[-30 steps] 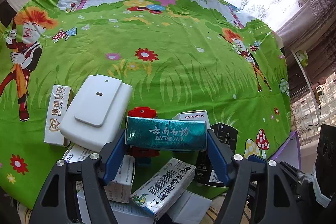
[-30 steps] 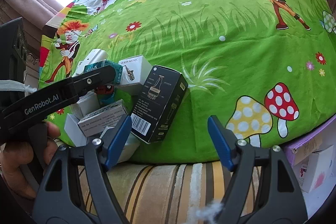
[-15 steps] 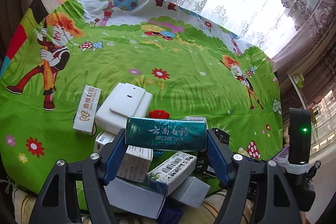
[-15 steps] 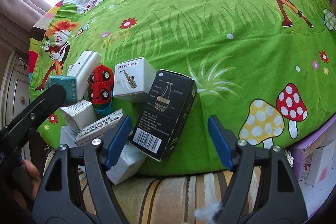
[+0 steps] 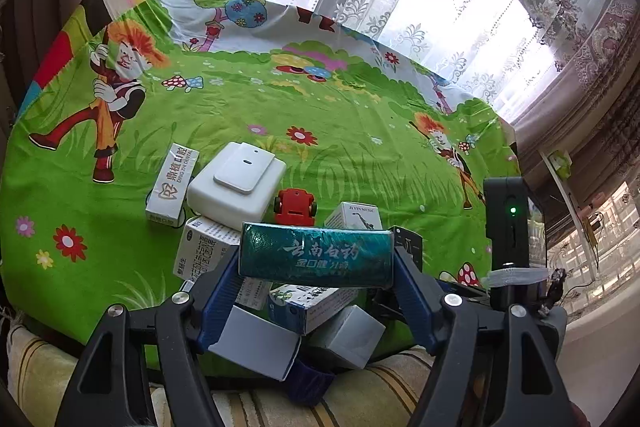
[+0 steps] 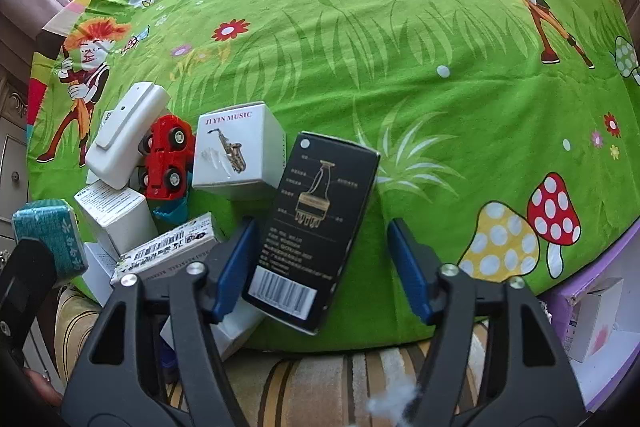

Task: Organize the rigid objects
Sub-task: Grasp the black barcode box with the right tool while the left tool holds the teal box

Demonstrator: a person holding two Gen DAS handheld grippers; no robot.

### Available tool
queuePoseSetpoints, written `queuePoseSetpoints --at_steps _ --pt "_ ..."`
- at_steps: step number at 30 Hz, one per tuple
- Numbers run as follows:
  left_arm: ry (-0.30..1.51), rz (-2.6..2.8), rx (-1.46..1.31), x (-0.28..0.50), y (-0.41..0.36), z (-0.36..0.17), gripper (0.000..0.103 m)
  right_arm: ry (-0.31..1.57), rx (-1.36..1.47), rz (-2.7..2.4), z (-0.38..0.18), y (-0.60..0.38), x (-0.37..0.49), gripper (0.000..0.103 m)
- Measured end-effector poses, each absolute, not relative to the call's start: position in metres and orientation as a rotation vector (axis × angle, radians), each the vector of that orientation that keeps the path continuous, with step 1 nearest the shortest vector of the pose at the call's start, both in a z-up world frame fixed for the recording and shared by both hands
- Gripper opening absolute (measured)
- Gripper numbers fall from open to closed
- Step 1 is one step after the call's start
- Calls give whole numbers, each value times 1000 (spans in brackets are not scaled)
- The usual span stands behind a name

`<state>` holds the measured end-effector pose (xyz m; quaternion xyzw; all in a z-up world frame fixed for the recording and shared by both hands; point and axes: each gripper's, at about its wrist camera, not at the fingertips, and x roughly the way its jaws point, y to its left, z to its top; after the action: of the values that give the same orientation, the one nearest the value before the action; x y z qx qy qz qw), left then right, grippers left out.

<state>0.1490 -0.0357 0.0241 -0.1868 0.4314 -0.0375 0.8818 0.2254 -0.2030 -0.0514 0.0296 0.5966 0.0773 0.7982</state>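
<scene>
On the near edge of a bed spread with a green cartoon sheet point(image 6: 400, 67), a cluster of small boxes and one toy.

Item 1: teal box point(image 5: 316, 254), white script on its face. Clenched crosswise between the jaws of the left gripper point(image 5: 318, 269), blue pads pressing both ends; it is lifted clear of the pile below. One end of it also shows at the left edge of the right wrist view.

Item 2: black box point(image 6: 316, 227), gold diagram, barcode at its near end. It lies tilted at the sheet's near edge, between the jaws of the right gripper point(image 6: 320, 263). These jaws are closing; the left pad sits just beside the box, the right pad stands apart from it, so nothing is gripped.

Item 3: white saxophone box point(image 6: 236, 147), just beside the black box.

Item 4: red toy car point(image 6: 166, 157), on its side, between the saxophone box and a white plastic case point(image 6: 124, 135).

Item 5: white dental box point(image 5: 172, 183), touching the far side of the plastic case.

Item 6: several white barcode-printed cartons point(image 6: 168, 247), heaped at the edge below the teal box.
</scene>
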Motion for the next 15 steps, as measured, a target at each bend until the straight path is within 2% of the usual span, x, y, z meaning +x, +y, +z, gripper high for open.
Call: queuePoseSetpoints --at_steps 1,4,15 --pt "891 -80 -388 148 -36 25 73 1284 63 165 -53 -204 225 50" --pt "879 -81 -387 147 -37 27 73 1272 63 168 -52 -206 223 43" --pt "875 -97 -348 132 -59 30 73 1169 117 194 -27 -230 201 43"
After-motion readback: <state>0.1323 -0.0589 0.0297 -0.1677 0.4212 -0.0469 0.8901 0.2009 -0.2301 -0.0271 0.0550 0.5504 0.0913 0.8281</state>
